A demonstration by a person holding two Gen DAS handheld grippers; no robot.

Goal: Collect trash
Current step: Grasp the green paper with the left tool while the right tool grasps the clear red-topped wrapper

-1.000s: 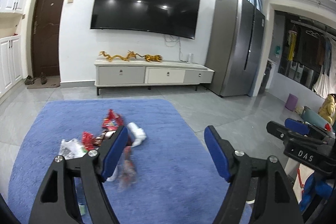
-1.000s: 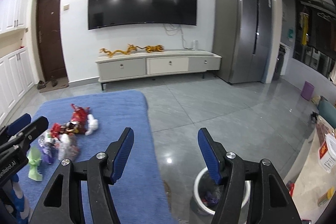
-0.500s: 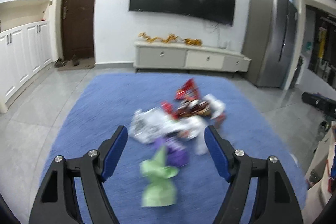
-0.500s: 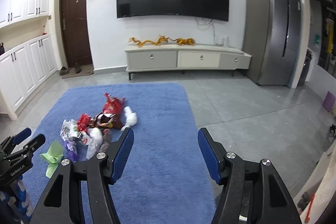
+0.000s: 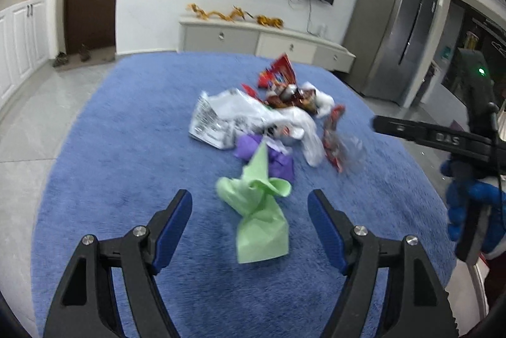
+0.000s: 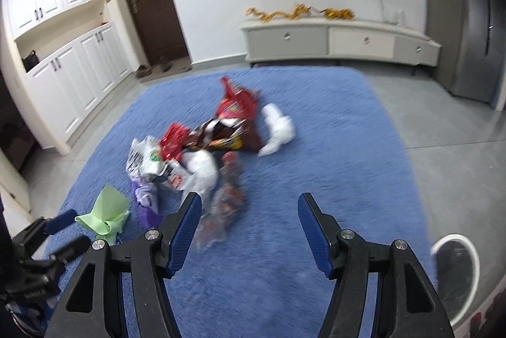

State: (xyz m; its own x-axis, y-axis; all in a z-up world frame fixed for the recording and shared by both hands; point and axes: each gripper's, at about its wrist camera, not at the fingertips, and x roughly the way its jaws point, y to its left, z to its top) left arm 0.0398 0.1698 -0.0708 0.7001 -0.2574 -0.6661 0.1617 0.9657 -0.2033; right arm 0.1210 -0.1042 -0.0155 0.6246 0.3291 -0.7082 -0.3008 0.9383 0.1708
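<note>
While both tools gape wide, green wrapper (image 5: 257, 217) fronts trash pile (image 5: 268, 119); bin (image 6: 455, 271) right.

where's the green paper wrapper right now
The green paper wrapper lies on the blue rug, centred just ahead of the open left gripper, at the near end of the trash pile beside the purple wrapper.

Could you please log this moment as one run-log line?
left hand-held gripper: open over green paper | right hand-held gripper: open, empty | trash pile: on blue rug
</note>
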